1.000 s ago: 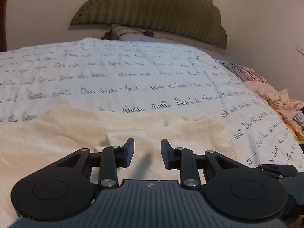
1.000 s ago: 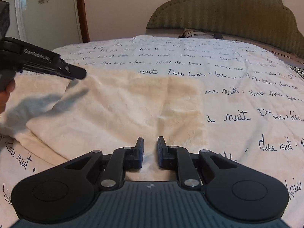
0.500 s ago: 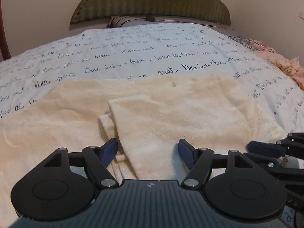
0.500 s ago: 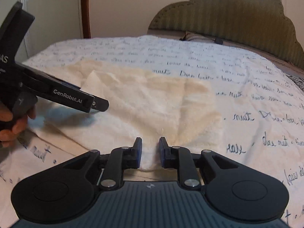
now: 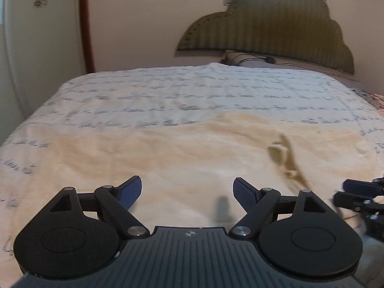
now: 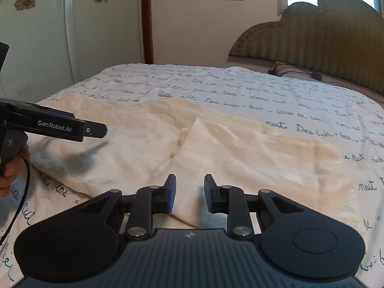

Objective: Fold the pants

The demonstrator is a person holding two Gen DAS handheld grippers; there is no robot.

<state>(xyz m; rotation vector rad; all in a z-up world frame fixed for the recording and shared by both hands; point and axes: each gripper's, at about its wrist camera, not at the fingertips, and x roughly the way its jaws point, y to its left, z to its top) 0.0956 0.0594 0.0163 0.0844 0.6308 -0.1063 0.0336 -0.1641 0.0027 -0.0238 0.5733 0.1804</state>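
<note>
Pants (image 6: 216,148), cream and fuzzy, lie spread on the bed (image 6: 240,88) over its script-printed cover, and I read them as partly folded: one flap lies doubled over from the right, its corner pointing up the bed near the middle. My left claw (image 5: 186,193) now stands wide apart and empty, low over the left stretch of the cloth; a second ago its fingers were much closer together, and half a second ago they were already spreading over the flap's edge. It has swung leftward since then, so the flap has dropped out of its view. My right claw (image 6: 189,195) has opened too, from nearly together to a clear gap, gripping nothing, with the near hem just under it. I judge this fold released and the next grab pending.
</note>
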